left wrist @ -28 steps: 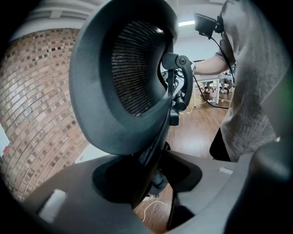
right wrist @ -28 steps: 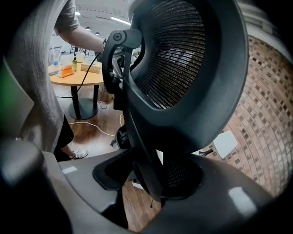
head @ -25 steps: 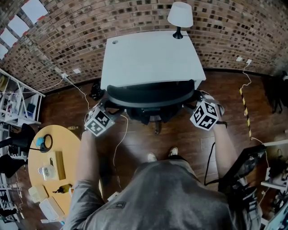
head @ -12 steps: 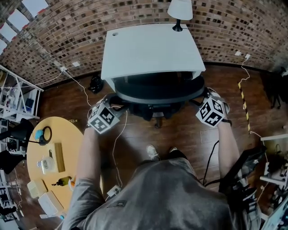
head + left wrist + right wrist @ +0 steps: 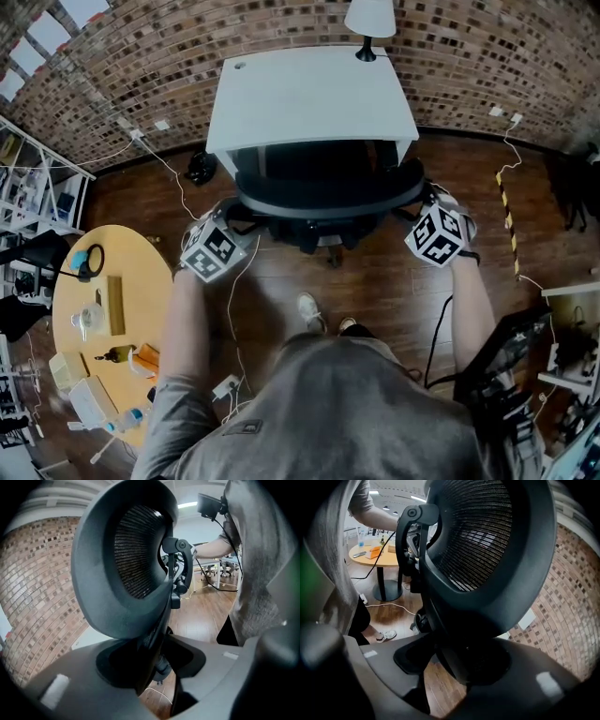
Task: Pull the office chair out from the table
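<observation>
1. The office chair (image 5: 323, 192) has rolled further out from under the table (image 5: 309, 94), toward me.
2. My left gripper (image 5: 228, 220), jaws just closing, clamps the backrest's left edge.
3. My right gripper (image 5: 422, 208), jaws just widening, holds its right edge.

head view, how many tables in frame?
2: white rectangular desk by the brick wall, black office chair tucked partly under it; round yellow wooden table at the left edge; cut-off furniture at right may be another.

Black chair (image 5: 328, 199) at white table (image 5: 309, 94)
</observation>
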Motion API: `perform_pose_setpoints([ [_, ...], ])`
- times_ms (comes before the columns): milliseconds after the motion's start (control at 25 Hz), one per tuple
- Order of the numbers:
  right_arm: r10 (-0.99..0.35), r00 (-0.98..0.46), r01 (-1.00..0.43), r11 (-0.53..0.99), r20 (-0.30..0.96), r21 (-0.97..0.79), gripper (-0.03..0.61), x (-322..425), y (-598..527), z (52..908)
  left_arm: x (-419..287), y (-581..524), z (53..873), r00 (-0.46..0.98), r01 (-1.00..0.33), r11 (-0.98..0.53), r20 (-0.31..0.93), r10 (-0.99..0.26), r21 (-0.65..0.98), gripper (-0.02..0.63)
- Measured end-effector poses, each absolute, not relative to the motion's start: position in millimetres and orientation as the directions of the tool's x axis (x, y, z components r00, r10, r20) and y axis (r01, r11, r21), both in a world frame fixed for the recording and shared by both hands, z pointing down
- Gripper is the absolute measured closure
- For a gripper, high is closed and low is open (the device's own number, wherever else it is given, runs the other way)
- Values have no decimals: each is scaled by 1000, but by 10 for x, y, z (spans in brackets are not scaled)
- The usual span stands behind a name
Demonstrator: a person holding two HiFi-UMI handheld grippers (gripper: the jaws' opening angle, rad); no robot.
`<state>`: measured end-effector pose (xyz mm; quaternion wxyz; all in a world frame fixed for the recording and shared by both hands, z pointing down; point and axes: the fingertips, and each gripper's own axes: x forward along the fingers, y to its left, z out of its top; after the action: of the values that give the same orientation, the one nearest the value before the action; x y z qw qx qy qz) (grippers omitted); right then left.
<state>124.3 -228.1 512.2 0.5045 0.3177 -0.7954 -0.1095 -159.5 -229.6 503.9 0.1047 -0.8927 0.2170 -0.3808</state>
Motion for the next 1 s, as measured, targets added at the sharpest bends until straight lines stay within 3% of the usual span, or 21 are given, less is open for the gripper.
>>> perform_pose_setpoints([
  [560, -618, -332, -366, 781, 713, 506, 341, 1202, -1669, 5080, -1613, -1699, 4997, 603, -331, -884, 646, -468, -331, 432],
  [1000, -633, -279, -419, 757, 722, 502, 339, 1074, -1153, 5078, -1748, -1321, 4985, 638, -270, -903, 640, -428, -335, 436],
])
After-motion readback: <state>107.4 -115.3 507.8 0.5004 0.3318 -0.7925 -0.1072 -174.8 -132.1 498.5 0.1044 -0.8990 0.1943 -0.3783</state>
